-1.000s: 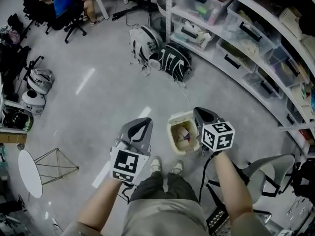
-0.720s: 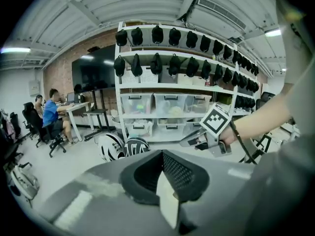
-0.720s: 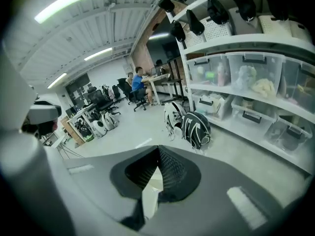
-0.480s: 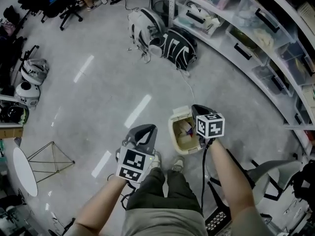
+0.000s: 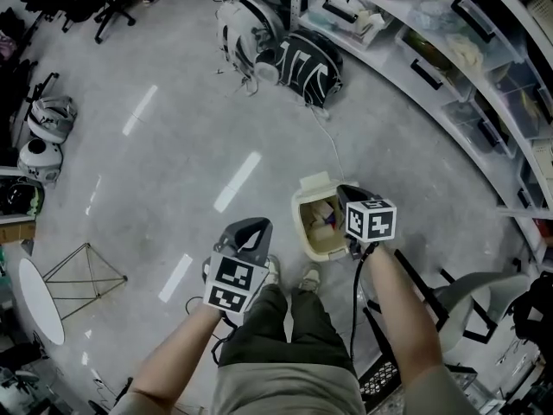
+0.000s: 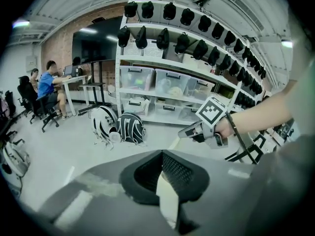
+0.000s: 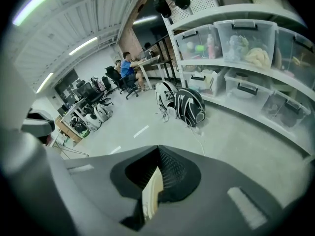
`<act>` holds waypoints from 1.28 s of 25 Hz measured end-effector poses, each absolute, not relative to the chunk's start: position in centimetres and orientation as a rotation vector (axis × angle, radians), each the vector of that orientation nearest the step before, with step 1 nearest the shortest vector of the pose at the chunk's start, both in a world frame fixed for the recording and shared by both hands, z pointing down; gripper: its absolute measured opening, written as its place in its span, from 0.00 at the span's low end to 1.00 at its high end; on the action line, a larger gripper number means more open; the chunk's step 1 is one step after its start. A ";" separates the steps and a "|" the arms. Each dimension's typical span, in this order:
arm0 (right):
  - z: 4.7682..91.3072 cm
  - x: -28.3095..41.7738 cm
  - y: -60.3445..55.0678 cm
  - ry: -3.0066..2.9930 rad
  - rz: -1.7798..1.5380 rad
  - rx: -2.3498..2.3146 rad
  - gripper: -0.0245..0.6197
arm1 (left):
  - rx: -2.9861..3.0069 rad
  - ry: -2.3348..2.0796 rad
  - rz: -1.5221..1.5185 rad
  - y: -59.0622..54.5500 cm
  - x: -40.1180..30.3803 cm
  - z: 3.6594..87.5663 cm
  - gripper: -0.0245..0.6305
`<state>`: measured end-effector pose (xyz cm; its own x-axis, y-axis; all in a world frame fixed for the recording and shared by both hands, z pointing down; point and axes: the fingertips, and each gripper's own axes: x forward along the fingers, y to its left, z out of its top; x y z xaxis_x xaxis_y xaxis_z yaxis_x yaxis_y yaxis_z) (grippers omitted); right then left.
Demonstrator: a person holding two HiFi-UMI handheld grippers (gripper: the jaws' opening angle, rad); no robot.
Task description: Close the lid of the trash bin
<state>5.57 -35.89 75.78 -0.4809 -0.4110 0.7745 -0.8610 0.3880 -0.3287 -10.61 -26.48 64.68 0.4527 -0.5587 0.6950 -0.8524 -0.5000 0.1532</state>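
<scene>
A small cream trash bin [image 5: 313, 246] stands on the grey floor just ahead of the person's shoes, its lid [image 5: 314, 183] tipped up at the far side and rubbish showing inside. My right gripper [image 5: 345, 192] hovers over the bin's right rim, jaws shut and empty. The left gripper [image 5: 247, 225] hangs to the left of the bin, apart from it, also shut on nothing. From the left gripper view the right gripper [image 6: 197, 130] shows ahead; neither gripper view shows the bin. The tips of each pair meet in its own view [image 6: 161, 152] [image 7: 158, 148].
Two backpacks [image 5: 298, 66] lie on the floor beyond the bin, before long shelves [image 5: 449, 67] of clear storage boxes. A cable [image 5: 331, 158] runs from them toward the bin. A chair [image 5: 471, 296] stands at lower right. Helmets [image 5: 39, 141] and a round white table [image 5: 39, 305] lie far left.
The head view has tilted so the backpacks sit higher in frame. Both grippers keep about the same places relative to the bin; the lid stays up.
</scene>
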 end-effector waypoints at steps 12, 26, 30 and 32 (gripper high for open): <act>80.4 11.5 -23.5 -1.929 1.187 1.116 0.05 | 2.157 -1.062 0.866 -22.1 -7.0 72.3 0.04; 98.8 15.4 -15.4 -1.710 1.236 1.044 0.04 | 2.085 -0.883 1.028 -16.5 -4.6 84.7 0.04; 97.8 15.2 -15.7 -1.698 1.257 1.034 0.04 | 2.082 -0.883 1.035 -16.9 -4.2 83.7 0.04; 96.3 15.5 -16.4 -1.700 1.239 1.042 0.04 | 2.091 -0.886 1.020 -17.2 -3.6 82.2 0.04</act>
